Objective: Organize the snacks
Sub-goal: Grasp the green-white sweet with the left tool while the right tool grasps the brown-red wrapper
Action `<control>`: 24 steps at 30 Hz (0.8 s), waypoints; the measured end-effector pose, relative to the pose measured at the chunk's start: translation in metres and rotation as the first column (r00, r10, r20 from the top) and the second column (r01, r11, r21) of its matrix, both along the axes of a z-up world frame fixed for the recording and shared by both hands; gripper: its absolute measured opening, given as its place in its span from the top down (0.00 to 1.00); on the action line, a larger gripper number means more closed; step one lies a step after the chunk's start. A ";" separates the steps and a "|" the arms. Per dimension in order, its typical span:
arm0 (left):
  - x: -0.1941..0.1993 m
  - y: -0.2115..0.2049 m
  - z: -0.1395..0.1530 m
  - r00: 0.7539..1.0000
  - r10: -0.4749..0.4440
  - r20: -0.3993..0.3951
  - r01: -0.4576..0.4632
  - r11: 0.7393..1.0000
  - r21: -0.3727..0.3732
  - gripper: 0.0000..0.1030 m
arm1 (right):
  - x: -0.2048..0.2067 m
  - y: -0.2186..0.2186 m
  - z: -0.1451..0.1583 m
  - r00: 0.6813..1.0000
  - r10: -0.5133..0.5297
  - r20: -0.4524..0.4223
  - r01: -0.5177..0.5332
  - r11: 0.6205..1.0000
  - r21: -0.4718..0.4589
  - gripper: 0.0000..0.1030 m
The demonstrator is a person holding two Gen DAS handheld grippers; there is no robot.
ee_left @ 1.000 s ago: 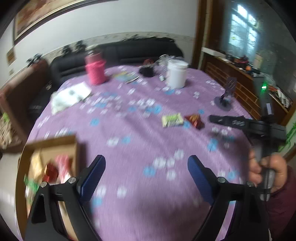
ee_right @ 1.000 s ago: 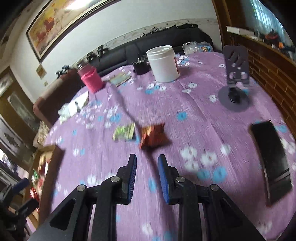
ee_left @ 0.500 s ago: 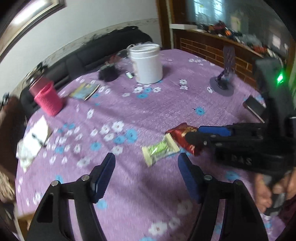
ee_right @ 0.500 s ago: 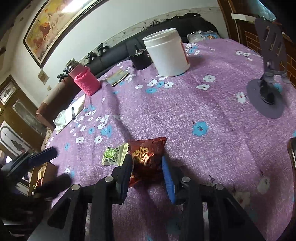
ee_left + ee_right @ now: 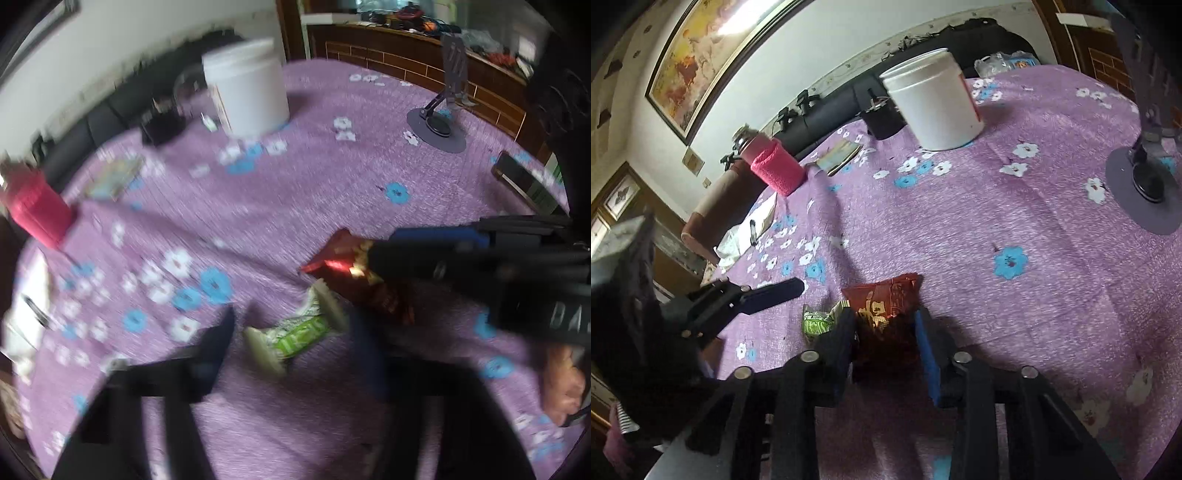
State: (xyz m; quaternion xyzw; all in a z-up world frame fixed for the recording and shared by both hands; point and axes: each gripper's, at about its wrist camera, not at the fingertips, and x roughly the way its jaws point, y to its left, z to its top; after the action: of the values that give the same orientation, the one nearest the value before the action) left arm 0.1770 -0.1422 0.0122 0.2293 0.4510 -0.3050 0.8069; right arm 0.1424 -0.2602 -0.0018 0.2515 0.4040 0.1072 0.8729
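Moved since the earlier frames: both grippers now sit low over the two snack packets, which a second ago lay well ahead of them on the open cloth; the cardboard box seen then at the left edge is gone from view.

Table (image 5: 1052,258): round, under a purple cloth with white and blue flowers; carries all items below.

White tub (image 5: 934,107): upright, lidded, toward the far edge. Same place as before.

Pink-sleeved bottle (image 5: 774,168): near the far-left edge, unmoved.

Phone stand (image 5: 441,122): dark, on a round base, toward the right edge.

Right gripper (image 5: 884,332): jaws closing, blue pads against the two sides of the red snack packet (image 5: 886,299); clenched on it. Half a second earlier the pads flanked the packet with a little room; now the near end of the packet is crumpled between them. In the left wrist view this gripper (image 5: 364,254) reaches in from the right, packet at its tip.

Left gripper (image 5: 291,332): blurred; jaws closing, much narrower than a second ago, the green snack bar (image 5: 295,336) between the fingers. Contact with the pads cannot be told through the blur.

Red snack packet: near the table's middle, its far end on the cloth.

Green snack bar (image 5: 816,325): flat on the cloth, just left of the red packet, touching or nearly so.
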 end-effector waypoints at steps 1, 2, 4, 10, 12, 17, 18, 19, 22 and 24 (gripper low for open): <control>0.000 0.001 0.001 1.000 0.011 0.002 -0.011 1.000 -0.014 0.62 | -0.001 -0.004 0.001 1.000 -0.010 0.001 0.010 1.000 0.003 0.79; -0.002 0.001 0.001 1.000 0.015 0.008 -0.014 1.000 -0.015 0.62 | -0.001 -0.006 0.001 1.000 -0.015 0.000 0.015 1.000 0.008 0.79; -0.006 0.004 0.002 1.000 0.020 0.003 -0.020 0.999 -0.032 0.65 | -0.002 -0.010 0.002 1.000 -0.028 0.004 0.028 1.000 0.015 0.79; -0.028 0.014 0.006 1.000 0.000 -0.017 -0.001 0.999 -0.040 0.69 | -0.002 -0.008 0.000 0.999 -0.038 0.030 0.037 0.998 0.053 0.36; -0.037 0.017 0.008 1.000 -0.003 -0.023 0.002 0.999 -0.045 0.69 | -0.001 -0.001 -0.001 0.999 -0.030 0.036 0.029 0.999 0.026 0.35; -0.061 0.028 0.016 1.000 0.013 -0.029 -0.015 0.997 -0.079 0.69 | 0.003 0.020 -0.004 0.999 0.006 0.038 -0.003 0.997 -0.081 0.35; -0.065 0.032 0.018 0.999 0.026 -0.029 -0.029 0.996 -0.086 0.69 | 0.003 0.022 -0.004 0.999 0.008 0.038 -0.004 0.995 -0.101 0.35; -0.068 0.034 0.019 0.999 0.035 -0.029 -0.037 0.995 -0.091 0.69 | 0.003 0.024 -0.003 0.999 0.010 0.036 -0.005 0.993 -0.118 0.44; -0.081 0.045 0.028 0.997 0.077 -0.027 -0.079 0.990 -0.118 0.69 | 0.004 0.018 -0.005 1.000 0.005 0.018 -0.004 0.996 -0.090 0.65; -0.091 0.057 0.037 0.994 0.111 -0.019 -0.113 0.983 -0.143 0.69 | 0.002 0.013 -0.004 1.000 -0.005 0.018 0.006 0.998 -0.062 0.67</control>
State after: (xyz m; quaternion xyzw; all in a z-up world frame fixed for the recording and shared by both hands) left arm 0.0858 -0.0855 0.0497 0.1433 0.4443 -0.2922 0.8347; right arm 0.1447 -0.2473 -0.0056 0.2244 0.3986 0.0945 0.8842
